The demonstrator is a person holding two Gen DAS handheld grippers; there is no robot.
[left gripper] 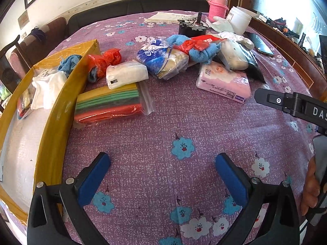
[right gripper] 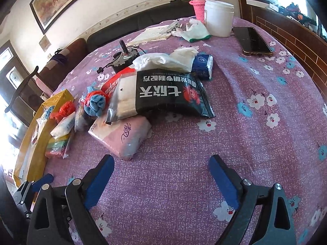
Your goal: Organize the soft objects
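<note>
A yellow cardboard box [left gripper: 67, 94] stands at the left; a white cloth [left gripper: 48, 88] and a blue cloth [left gripper: 68, 61] lie in it. Beside it lie a bag of coloured cloths [left gripper: 108, 106], a white tissue pack [left gripper: 126, 73], a red bag [left gripper: 104, 59], a blue-white bag [left gripper: 161, 59] and a pink tissue pack [left gripper: 224, 84]. My left gripper [left gripper: 162, 163] is open and empty over bare cloth. My right gripper [right gripper: 161, 165] is open and empty, just short of the pink tissue pack [right gripper: 122, 134]. A black-and-silver pouch [right gripper: 161, 94] rests on that pack.
The table has a purple flowered cloth [right gripper: 245, 143]. At the back stand a black motor [right gripper: 124, 59], a white tub [right gripper: 218, 18], a pink flask [right gripper: 199, 6], a white glove [right gripper: 194, 30], papers [right gripper: 151, 34] and a phone [right gripper: 252, 40]. Chairs and a sofa stand behind.
</note>
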